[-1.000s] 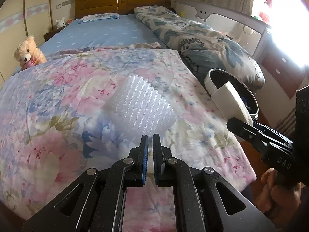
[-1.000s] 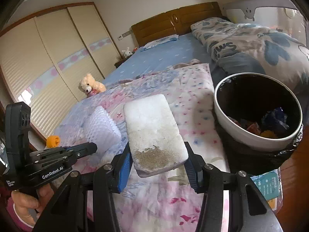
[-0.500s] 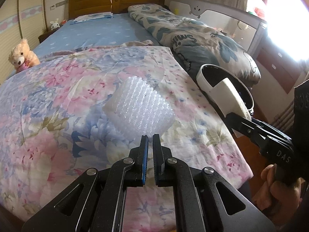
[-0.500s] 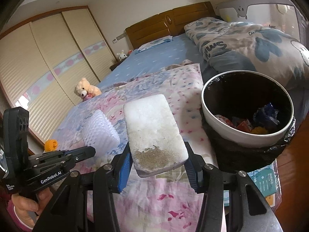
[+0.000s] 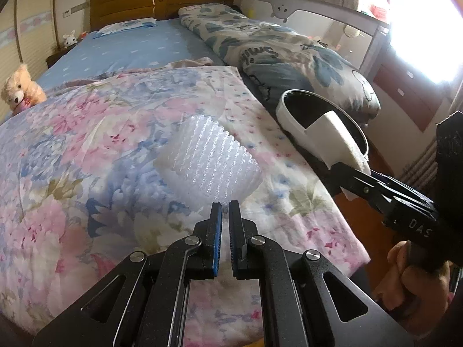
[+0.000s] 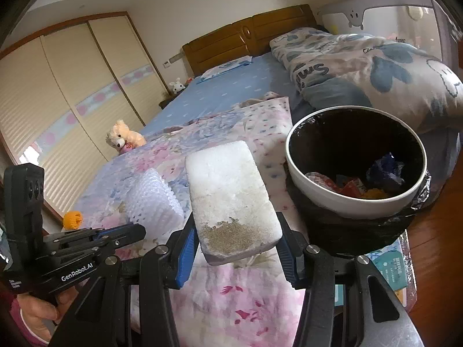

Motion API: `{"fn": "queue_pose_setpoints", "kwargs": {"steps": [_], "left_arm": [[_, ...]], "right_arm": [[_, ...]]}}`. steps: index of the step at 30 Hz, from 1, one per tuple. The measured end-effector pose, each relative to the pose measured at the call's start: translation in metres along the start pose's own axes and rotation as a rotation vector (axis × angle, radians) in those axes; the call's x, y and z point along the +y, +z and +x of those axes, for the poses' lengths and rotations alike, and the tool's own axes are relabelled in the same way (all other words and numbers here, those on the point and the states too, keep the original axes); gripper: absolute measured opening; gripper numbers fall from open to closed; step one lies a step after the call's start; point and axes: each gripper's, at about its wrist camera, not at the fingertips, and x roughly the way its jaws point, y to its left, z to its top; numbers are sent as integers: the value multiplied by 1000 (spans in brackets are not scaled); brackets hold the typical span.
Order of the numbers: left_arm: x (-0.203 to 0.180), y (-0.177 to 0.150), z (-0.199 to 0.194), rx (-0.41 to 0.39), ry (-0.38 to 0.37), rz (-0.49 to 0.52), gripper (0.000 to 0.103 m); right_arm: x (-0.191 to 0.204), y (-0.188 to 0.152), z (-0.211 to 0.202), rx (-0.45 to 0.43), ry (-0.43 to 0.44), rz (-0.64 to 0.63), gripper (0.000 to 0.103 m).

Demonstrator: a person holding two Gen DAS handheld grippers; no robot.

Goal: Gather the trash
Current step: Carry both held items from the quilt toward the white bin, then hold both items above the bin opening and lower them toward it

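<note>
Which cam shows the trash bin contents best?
Right wrist: it looks down into the trash bin, showing wrappers at the bottom. Left wrist sees only the bin's rim edge-on, its interior dark and partly blocked by the foam block.

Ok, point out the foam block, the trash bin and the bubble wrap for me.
foam block (image 6: pixel 228 190): right wrist view, middle of its top face.
trash bin (image 6: pixel 341 206): right wrist view, white outer wall below the rim.
bubble wrap (image 5: pixel 208 159): left wrist view, centre of the ridged sheet.
</note>
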Motion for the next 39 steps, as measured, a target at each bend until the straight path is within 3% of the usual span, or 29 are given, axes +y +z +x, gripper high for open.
{"fn": "queue_pose_setpoints", "kwargs": {"steps": [39], "left_arm": [[-63,24,14,-6,-93,121,4]], "right_arm": [[-50,7,-27,-33,-102,64,51]]}}
